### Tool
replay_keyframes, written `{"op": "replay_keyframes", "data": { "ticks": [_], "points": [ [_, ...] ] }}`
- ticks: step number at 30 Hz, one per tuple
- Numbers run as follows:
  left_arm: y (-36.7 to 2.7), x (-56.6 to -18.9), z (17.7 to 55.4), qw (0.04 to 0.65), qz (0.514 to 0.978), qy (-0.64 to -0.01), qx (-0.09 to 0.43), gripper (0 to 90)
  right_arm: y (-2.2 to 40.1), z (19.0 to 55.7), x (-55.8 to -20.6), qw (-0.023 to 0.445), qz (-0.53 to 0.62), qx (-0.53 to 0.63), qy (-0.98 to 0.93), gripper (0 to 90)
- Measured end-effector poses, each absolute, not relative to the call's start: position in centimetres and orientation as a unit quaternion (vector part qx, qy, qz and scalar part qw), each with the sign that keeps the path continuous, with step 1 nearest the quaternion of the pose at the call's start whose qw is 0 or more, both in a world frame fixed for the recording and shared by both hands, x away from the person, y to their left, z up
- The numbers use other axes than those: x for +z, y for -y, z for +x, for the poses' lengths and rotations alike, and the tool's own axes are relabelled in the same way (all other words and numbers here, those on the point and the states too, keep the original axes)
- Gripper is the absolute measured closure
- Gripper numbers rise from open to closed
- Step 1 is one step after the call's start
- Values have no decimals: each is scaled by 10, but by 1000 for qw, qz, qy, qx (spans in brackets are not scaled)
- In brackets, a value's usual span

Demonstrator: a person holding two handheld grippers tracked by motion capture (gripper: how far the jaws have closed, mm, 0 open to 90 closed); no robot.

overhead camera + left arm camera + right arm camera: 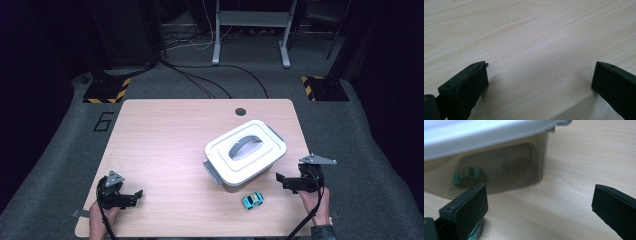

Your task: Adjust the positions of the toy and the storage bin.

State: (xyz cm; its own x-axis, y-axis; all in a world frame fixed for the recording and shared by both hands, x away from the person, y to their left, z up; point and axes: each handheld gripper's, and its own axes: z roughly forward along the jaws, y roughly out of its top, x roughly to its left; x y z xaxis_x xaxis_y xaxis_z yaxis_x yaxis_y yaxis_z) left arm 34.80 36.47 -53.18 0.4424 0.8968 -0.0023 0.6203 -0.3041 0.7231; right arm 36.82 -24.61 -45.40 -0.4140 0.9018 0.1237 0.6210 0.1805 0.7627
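Car [253, 200], a small blue toy, stands on the table [165, 140] at the near right, just in front of the box [245, 156] and apart from it. The box is grey and half clear, and its white lid [246, 145] with a grey handle [245, 146] is on and seems closed. In the right gripper view the wall of the box [499, 170] is close ahead, and a dark green shape shows in it; I cannot tell if this is a thing inside or a reflection of the car.

The right tongs [284, 181] are just to the right of the car, low over the table, with the jaws wide apart and nothing between them. They point to the left, toward the box and the car. The left tongs [135, 196] are well apart from both, at the near left of the table, also with jaws apart and empty; in the left gripper view there is bare wood [536, 45] under them.

I judge that the work is at its start: the car is not yet gripped and the lid is not yet lifted. If the car must go into the box, then the lid is what stands in the way, and the near wall of the box leaves little room behind the car. Beyond the table, cables [210, 80] lie on the grey floor [60, 145].
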Motion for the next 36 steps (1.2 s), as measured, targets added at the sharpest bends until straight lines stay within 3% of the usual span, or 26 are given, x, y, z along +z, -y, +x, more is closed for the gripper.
{"op": "replay_keyframes", "data": {
  "ticks": [16, 36],
  "points": [
    [-365, -531, 348, 331, 784, -483, 206, 3, 229, 382, -402, 212, 476, 399, -754, 0],
    [-365, -532, 348, 332, 783, -482, 209, 4, 205, 428, -402, 174, 473, 370, -780, 12]
  ]
}}
